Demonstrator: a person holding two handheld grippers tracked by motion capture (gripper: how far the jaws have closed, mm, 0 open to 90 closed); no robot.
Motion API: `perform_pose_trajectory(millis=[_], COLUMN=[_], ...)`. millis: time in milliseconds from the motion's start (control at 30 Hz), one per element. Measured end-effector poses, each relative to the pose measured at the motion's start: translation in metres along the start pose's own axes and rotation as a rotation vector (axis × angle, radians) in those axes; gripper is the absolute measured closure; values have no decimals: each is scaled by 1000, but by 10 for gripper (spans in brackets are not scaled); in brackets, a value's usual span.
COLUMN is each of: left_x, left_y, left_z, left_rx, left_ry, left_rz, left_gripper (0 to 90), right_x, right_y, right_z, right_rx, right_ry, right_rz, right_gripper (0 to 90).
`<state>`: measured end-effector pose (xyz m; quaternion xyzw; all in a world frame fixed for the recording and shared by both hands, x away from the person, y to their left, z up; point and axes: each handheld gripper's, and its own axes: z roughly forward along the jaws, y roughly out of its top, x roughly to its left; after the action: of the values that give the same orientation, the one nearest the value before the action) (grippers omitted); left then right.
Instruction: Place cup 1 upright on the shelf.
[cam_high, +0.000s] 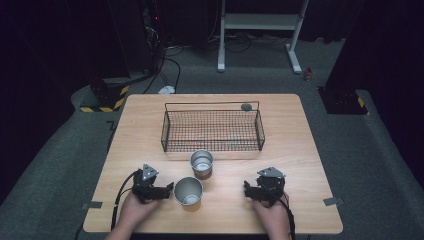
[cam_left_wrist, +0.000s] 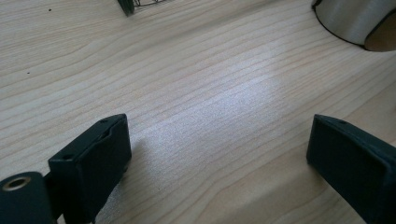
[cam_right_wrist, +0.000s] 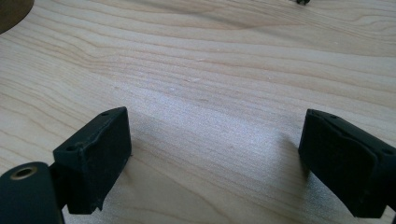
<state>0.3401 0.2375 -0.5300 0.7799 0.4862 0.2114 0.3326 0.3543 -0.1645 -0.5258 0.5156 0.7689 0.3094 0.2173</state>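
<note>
Both the left gripper (cam_left_wrist: 219, 158) and right gripper (cam_right_wrist: 215, 158) are gaping wide, gripping nothing. At twelve o'clock, two round steel cups (cam_high: 188, 191) and a black wire basket (cam_high: 212, 131) are sitting empty.

High view: fixed overhead on the person's side, looking forward and down, whole tabletop (cam_high: 300, 150) in frame. Left gripper view and right gripper view: riding low, very near the wood, looking along their own jaws. Left gripper view shares the near steel cup (cam_left_wrist: 355, 21) with high view (cam_high: 188, 191).
</note>
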Motion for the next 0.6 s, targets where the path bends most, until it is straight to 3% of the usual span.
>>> perform_pose_trajectory(millis=[600], left_x=[0], left_y=[-1], left_z=[-1], left_rx=[-3], left_ry=[-2], left_rz=[-3], left_gripper=[75], right_x=[0], right_y=[-1], right_z=[-1], right_rx=[2], right_ry=[1], right_rz=[8], right_gripper=[93])
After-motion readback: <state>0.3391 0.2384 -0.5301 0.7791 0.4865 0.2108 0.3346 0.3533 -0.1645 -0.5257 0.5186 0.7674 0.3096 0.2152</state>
